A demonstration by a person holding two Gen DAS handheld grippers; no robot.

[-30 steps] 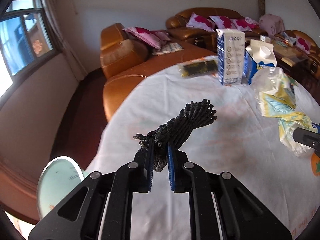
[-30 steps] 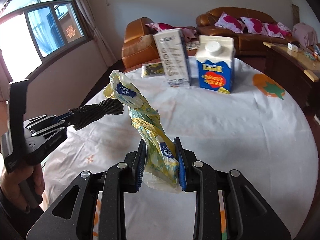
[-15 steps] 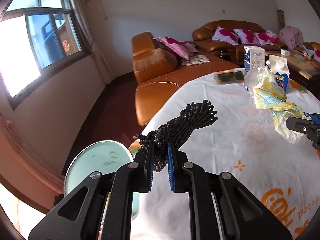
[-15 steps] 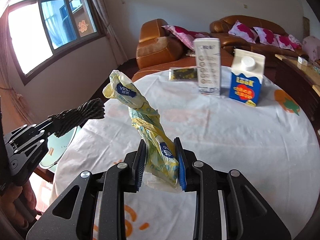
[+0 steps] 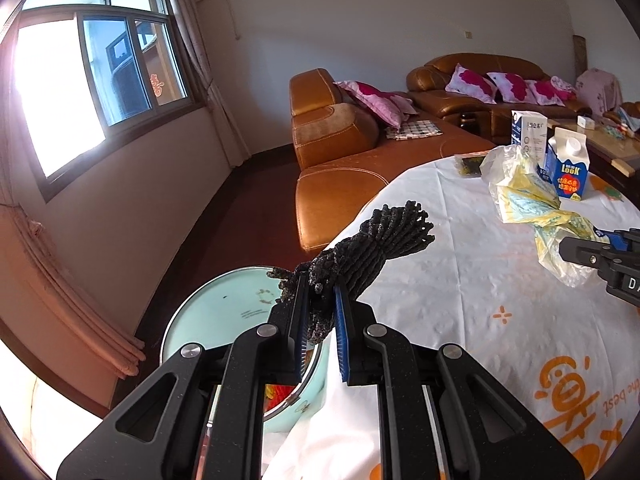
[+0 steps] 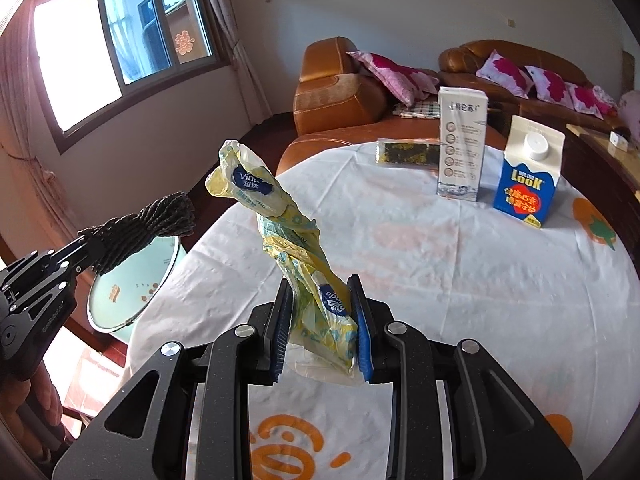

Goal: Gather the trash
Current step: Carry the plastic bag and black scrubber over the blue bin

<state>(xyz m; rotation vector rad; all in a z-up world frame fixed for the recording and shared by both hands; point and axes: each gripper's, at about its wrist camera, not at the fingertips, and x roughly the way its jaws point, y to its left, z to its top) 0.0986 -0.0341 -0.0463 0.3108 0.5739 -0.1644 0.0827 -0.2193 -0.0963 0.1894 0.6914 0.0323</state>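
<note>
in the left wrist view, the left gripper (image 5: 320, 320) is holding its jaws clamped on the lower end of a dark twisted bundle (image 5: 372, 244), which is sticking up and to the right from between the blue pads. the bundle is hanging over the edge of the round table (image 5: 460, 300), covered in a white cloth with orange prints. just below and left of the jaws a pale green bin (image 5: 224, 312) is standing on the floor beside the table. at the right edge the right gripper (image 5: 600, 252) is reaching in, gripping a crumpled yellow plastic wrapper (image 5: 528, 204). a blue milk carton (image 5: 568, 170) and a white carton (image 5: 528, 128) are standing upright side by side at the table's far side.

in the right wrist view, the right gripper (image 6: 322, 328) is keeping its jaws pressed on the base of the yellow plastic wrapper (image 6: 288, 232), which is rising up and leaning left above the table (image 6: 440, 260). the left gripper (image 6: 76, 260) is showing at the left with the dark twisted bundle (image 6: 148, 220) poised above the pale green bin (image 6: 132, 280). the white carton (image 6: 460, 144) and the blue milk carton (image 6: 528, 176) are standing at the far side, with a flat dark packet (image 6: 408, 152) lying just left of the white one.
</note>
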